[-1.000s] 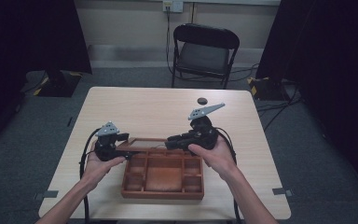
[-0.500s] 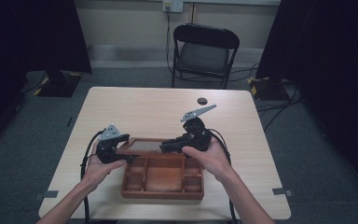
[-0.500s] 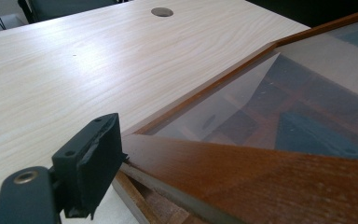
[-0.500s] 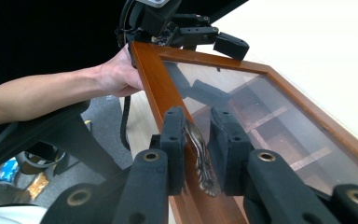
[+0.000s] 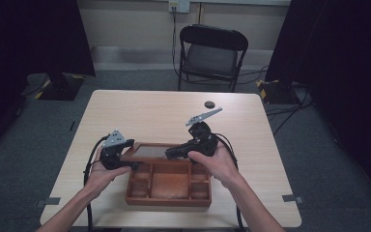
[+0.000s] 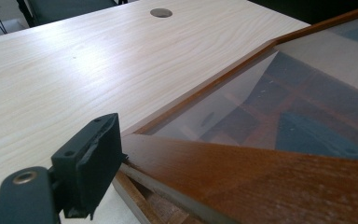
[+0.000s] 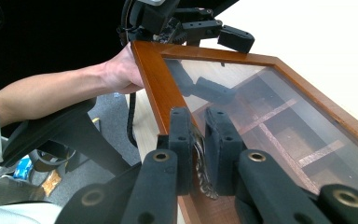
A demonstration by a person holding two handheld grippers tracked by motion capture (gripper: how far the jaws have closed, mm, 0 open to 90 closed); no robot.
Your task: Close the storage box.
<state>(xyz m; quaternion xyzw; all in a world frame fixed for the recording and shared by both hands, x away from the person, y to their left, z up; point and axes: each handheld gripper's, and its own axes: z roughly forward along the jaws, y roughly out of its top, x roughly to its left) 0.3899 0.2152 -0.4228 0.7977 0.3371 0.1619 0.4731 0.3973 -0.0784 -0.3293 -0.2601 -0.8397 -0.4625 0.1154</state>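
I see the glass-paned lid [image 5: 147, 151] tilted up over the back of the wooden tray [image 5: 168, 194], which sits near the front of the surface [image 5: 149, 113]. My right claw [image 7: 196, 154] has just been closing and pinches the lid's frame; my left claw [image 5: 125, 154] grips its opposite corner.

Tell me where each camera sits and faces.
High view: above the person's side, facing forward-down on table, wooden box, chair; forearms, left hand-held gripper, right hand-held gripper show.
Left gripper view: rides that hand-held gripper, facing across a corner of the glass lid and table; one own jaw shows.
Right gripper view: rides that hand-held gripper, facing along the lid toward the left hand; both own jaws clamp its frame.
Shared: both gripper views see the box's compartments through the lid.
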